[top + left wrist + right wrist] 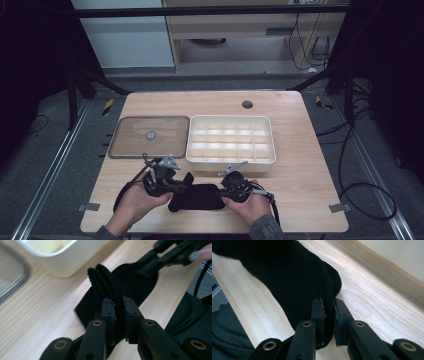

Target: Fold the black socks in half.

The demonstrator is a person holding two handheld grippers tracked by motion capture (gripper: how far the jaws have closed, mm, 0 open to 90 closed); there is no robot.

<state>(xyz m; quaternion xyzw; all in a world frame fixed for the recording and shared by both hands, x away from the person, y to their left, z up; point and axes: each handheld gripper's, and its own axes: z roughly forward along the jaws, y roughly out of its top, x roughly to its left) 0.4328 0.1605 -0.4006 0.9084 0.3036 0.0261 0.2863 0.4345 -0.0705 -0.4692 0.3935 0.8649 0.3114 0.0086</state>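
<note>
Black sock (196, 197) pinched by left tool (117, 312), right tool (329, 312).

The black cloth (130, 287) runs behind the gripper's jaws, its held edge hidden; the lid (11, 282) is blurred.

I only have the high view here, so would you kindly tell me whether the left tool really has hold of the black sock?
Observer: Yes, the left tool is clamped on the ribbed cuff of the black sock.
Operator: Thank you, and the right one?
Observer: The right tool pinches the sock's other, rounded end.
Operator: Is that end lifted?
Observer: It lies close to the wooden table; I cannot tell whether it touches.
</note>
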